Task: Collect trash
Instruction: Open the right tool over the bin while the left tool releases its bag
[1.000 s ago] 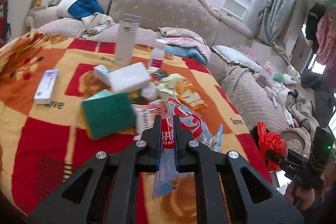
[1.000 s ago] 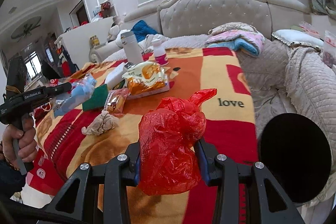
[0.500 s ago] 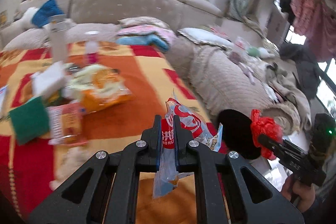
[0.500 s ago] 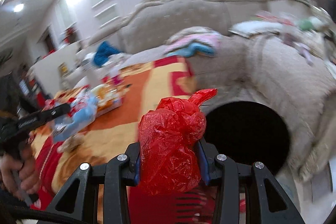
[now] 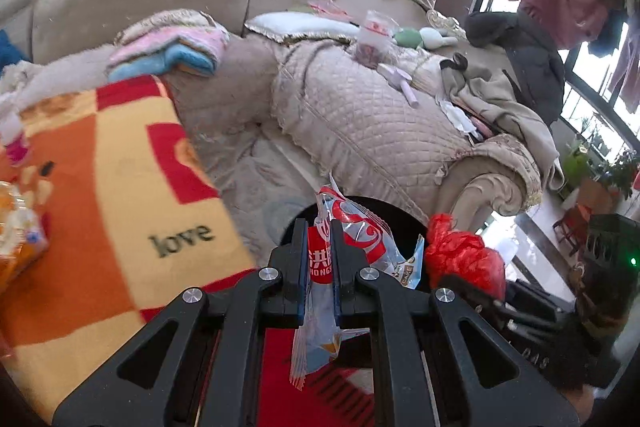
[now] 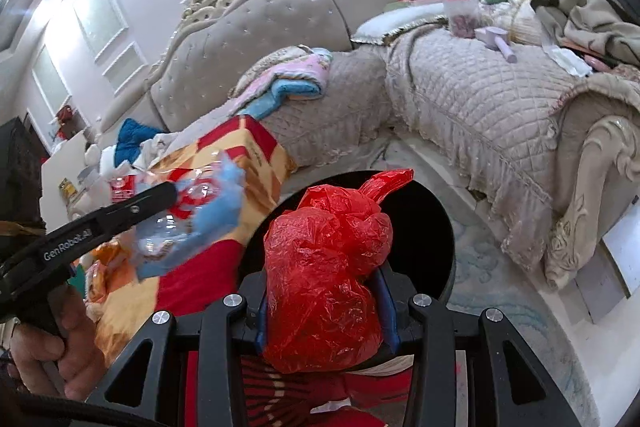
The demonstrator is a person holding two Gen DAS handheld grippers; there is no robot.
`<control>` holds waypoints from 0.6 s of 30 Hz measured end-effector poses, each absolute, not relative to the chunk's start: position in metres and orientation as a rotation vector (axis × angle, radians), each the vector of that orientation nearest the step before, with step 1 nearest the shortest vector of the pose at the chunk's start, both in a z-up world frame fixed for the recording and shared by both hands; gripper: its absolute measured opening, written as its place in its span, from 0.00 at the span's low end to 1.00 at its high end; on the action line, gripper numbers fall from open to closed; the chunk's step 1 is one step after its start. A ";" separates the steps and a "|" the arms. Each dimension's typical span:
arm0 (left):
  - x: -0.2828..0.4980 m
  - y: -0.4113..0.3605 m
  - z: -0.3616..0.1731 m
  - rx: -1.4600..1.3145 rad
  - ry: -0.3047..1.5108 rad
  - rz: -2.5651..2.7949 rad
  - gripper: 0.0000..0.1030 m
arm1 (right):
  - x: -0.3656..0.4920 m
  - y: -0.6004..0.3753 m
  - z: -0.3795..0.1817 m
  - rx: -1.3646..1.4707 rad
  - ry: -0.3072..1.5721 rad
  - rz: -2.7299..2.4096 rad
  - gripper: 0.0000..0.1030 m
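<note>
Jaws, left gripper (image 5: pixel 320 259): clamped on a crinkled red-and-blue plastic snack wrapper (image 5: pixel 352 239);
Jaws, right gripper (image 6: pixel 326 303): clamped on a knotted red plastic bag (image 6: pixel 324 267);
Position: both above a round black bin (image 6: pixel 424 227) beside the red-and-orange blanket (image 5: pixel 120 195).

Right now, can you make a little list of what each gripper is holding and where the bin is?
left gripper: jaws shut on the snack wrapper, red, white and blue
right gripper: jaws shut on the red plastic bag, crumpled and knotted
black bin: round, dark opening, on the floor beside the blanket and the sofa
position: both pieces of trash appear to be over the bin's opening
still on blanket: orange snack packet at the left edge
</note>
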State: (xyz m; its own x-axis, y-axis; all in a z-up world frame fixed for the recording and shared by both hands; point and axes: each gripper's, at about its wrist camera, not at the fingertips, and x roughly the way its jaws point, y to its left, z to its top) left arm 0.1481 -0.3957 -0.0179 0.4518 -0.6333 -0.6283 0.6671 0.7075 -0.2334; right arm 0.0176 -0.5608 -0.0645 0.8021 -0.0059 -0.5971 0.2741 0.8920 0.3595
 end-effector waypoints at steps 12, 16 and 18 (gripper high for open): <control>0.172 -0.403 -0.035 0.033 0.817 -0.763 0.56 | 0.037 -0.569 -0.082 0.515 0.689 -0.196 0.59; 0.174 -0.391 -0.030 -0.006 0.829 -0.779 0.57 | 0.037 -0.567 -0.078 0.491 0.681 -0.224 0.59; 0.173 -0.386 -0.026 -0.003 0.820 -0.771 0.57 | 0.035 -0.567 -0.073 0.492 0.663 -0.233 0.60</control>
